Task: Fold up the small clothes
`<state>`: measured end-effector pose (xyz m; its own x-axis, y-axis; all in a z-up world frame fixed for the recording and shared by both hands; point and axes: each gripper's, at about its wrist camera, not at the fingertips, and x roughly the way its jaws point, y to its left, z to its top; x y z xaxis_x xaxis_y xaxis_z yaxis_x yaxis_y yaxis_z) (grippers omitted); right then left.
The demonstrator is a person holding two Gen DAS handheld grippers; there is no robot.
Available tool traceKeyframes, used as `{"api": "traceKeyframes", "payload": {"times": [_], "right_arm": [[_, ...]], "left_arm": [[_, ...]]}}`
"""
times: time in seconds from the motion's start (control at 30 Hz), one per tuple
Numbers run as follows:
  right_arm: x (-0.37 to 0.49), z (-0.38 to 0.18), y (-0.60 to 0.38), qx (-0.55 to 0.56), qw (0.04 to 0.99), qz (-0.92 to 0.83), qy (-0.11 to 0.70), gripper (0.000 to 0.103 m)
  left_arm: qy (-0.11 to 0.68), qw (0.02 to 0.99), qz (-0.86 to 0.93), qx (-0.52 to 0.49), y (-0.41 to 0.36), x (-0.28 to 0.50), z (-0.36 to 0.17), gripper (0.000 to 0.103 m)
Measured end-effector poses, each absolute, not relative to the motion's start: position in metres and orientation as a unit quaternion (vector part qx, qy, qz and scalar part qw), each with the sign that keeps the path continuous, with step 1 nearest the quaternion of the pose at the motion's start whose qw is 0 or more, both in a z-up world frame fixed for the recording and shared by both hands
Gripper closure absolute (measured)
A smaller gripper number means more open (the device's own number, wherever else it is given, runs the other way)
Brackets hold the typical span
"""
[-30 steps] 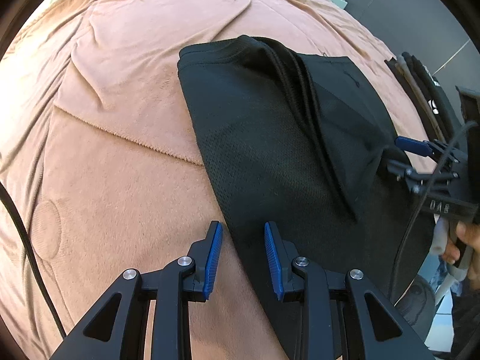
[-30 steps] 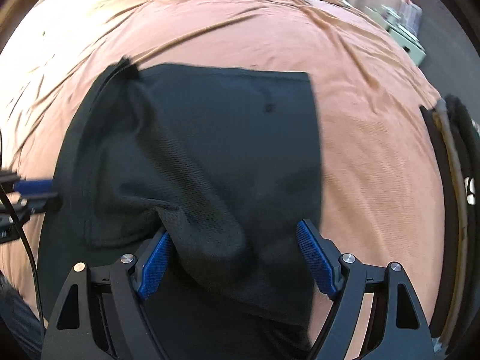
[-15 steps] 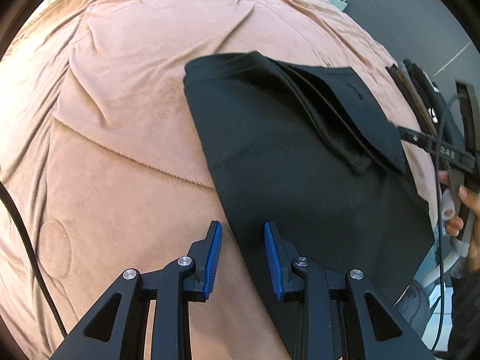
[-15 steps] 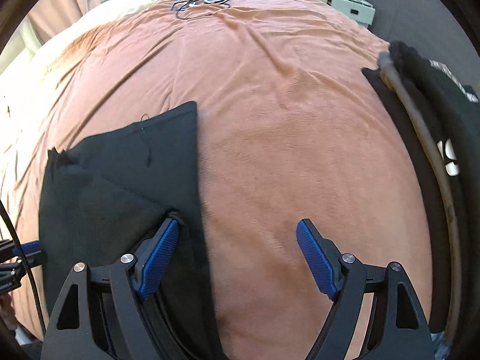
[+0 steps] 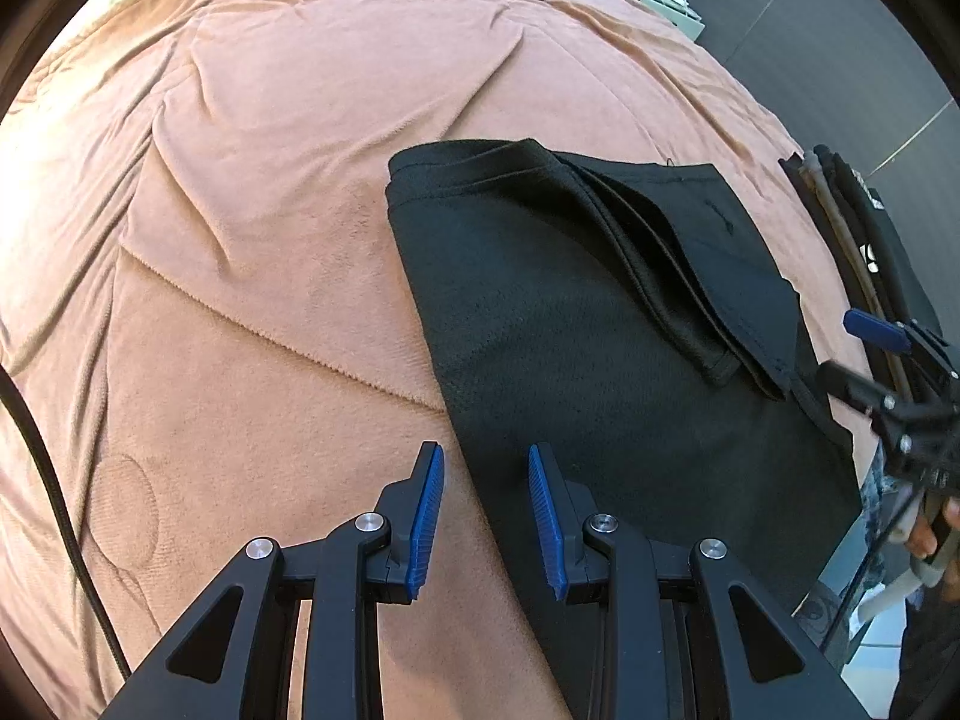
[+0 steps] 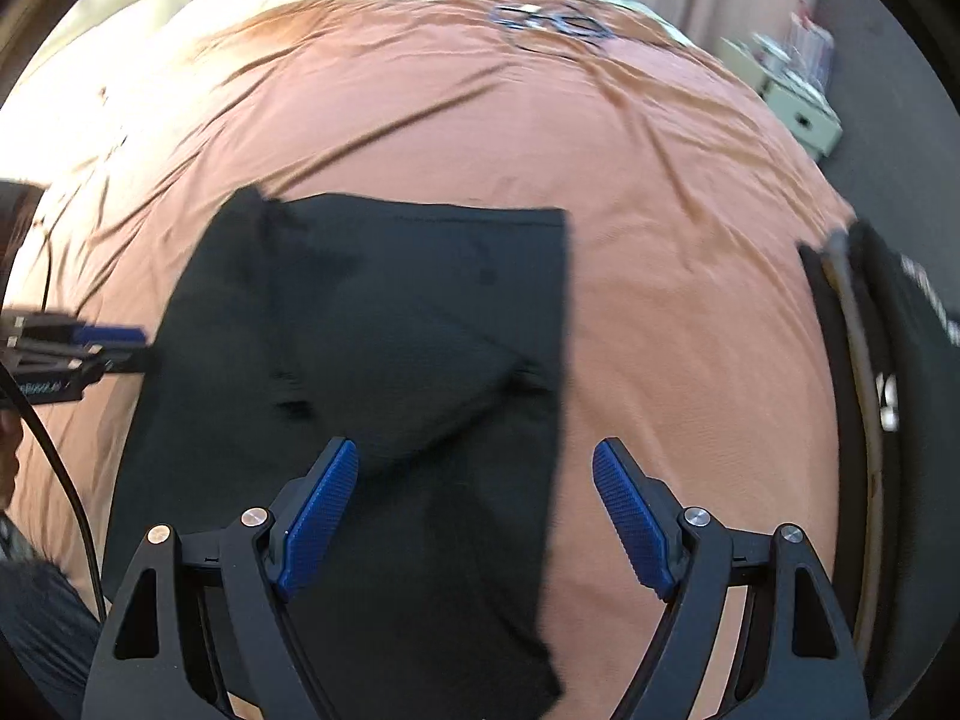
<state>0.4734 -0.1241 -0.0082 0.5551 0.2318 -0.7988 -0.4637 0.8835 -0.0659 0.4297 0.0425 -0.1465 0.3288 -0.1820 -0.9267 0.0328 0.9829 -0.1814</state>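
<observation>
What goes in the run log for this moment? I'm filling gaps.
left gripper: open, empty | right gripper: open, empty | black garment: part-folded on bedspread

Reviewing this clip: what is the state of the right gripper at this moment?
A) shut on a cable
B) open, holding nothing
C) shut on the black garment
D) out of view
B: the right gripper has its blue fingers spread wide above the black garment, gripping nothing.

Both wrist views look down, close, over their own fingers — sharing the black garment (image 5: 600, 324) (image 6: 384, 324) (opposite sides).
</observation>
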Motion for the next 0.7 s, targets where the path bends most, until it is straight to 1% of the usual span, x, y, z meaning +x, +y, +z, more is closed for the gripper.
{"api": "traceKeyframes", "payload": {"times": [0.2,0.4,0.7], "right_arm": [[0.472,-0.024,-0.081,-0.191,0.854,0.221,0.430,0.023],[0.486,-0.044,-0.062,-0.222,0.846,0.209,0.438,0.023],[0.534,-0.033,-0.089,-0.180,0.873,0.142,0.431,0.023]], "left_arm": [[0.578,0.810,-0.063,-0.080,0.046,0.437,-0.154,0.072],[0.578,0.808,-0.069,-0.090,0.051,0.442,-0.156,0.072],[0.575,0.810,-0.070,-0.091,0.054,0.450,-0.150,0.072]]}}
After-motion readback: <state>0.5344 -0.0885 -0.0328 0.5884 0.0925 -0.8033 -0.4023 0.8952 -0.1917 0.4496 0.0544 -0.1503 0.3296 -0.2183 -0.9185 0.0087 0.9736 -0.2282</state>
